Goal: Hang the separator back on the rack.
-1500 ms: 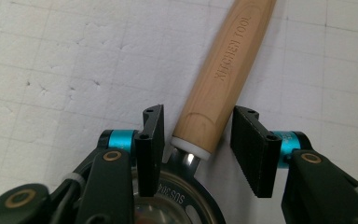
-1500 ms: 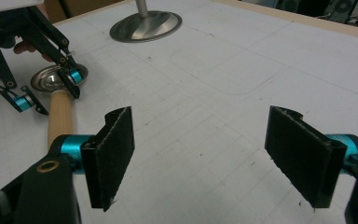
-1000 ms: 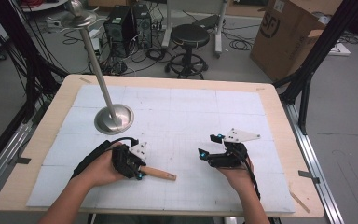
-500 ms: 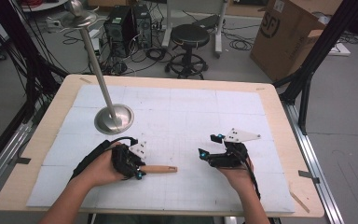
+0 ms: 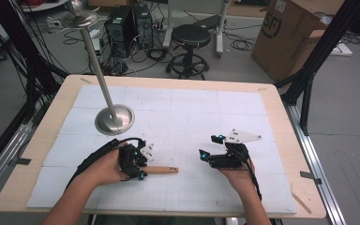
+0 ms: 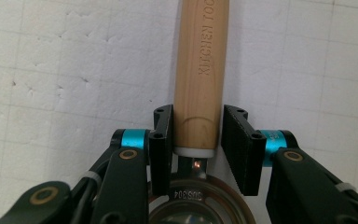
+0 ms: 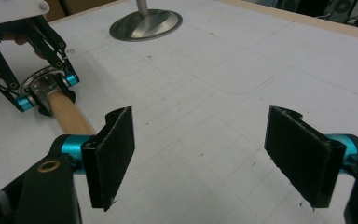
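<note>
A kitchen tool with a wooden handle lies level on the white mat, handle pointing right. My left gripper is shut on the handle's near end. In the left gripper view both black pads press the handle just above its white collar, and a round steel part sits under the jaws; the jaws have just been closing a little on it. My right gripper rests on the mat to the right, open, nothing between its pads. The right gripper view shows the left gripper and handle at upper left.
A steel stand with a round base and a tall slanted pole stands at the mat's back left; its base also appears in the right gripper view. The wooden table rim frames the mat. A stool and cardboard box stand beyond.
The handle's free end has swung slightly away from the front edge, from a slant to level. The left hand shifted only a little. The right gripper has stayed put.
</note>
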Available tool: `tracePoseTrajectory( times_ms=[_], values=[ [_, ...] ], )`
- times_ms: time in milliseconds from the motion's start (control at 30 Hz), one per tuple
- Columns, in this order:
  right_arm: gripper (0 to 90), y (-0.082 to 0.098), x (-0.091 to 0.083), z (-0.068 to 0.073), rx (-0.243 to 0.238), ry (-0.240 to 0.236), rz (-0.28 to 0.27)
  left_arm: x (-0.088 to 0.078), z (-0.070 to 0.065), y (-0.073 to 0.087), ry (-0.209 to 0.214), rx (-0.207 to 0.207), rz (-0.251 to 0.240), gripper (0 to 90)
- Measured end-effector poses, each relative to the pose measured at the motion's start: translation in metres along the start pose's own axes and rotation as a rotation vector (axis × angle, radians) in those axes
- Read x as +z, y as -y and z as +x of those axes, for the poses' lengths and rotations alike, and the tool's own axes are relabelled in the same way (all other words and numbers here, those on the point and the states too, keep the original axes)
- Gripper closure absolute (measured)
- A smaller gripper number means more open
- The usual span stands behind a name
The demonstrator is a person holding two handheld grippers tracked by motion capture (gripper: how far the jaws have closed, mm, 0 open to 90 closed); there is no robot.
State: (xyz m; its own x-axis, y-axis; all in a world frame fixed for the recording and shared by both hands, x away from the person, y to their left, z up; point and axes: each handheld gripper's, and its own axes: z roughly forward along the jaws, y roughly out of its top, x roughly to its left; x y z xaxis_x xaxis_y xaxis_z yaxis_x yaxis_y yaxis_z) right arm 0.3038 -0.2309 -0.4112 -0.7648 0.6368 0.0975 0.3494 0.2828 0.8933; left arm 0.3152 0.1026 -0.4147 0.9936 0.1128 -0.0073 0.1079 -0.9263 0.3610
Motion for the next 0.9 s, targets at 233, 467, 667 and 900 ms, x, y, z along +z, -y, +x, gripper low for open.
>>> tracePoseTrajectory(
  times_ms=[233, 467, 667, 900],
  values=[
    [23.4, 0.000, 0.000, 0.000, 0.002, -0.003, 0.001, -0.001, -0.002, 0.005, -0.007, 0.010, -0.039, 69.2],
    [23.4, 0.000, -0.001, -0.001, 0.010, -0.001, -0.003, -0.002, 0.000, 0.008, 0.003, 0.008, -0.059, 69.5],
    [23.4, 0.001, -0.002, -0.002, 0.014, -0.001, -0.002, -0.011, 0.003, 0.011, -0.003, -0.020, -0.114, 69.5],
    [23.4, 0.001, -0.003, -0.002, 0.013, -0.002, -0.003, -0.033, 0.005, 0.019, -0.002, -0.055, -0.248, 69.5]
  ],
)
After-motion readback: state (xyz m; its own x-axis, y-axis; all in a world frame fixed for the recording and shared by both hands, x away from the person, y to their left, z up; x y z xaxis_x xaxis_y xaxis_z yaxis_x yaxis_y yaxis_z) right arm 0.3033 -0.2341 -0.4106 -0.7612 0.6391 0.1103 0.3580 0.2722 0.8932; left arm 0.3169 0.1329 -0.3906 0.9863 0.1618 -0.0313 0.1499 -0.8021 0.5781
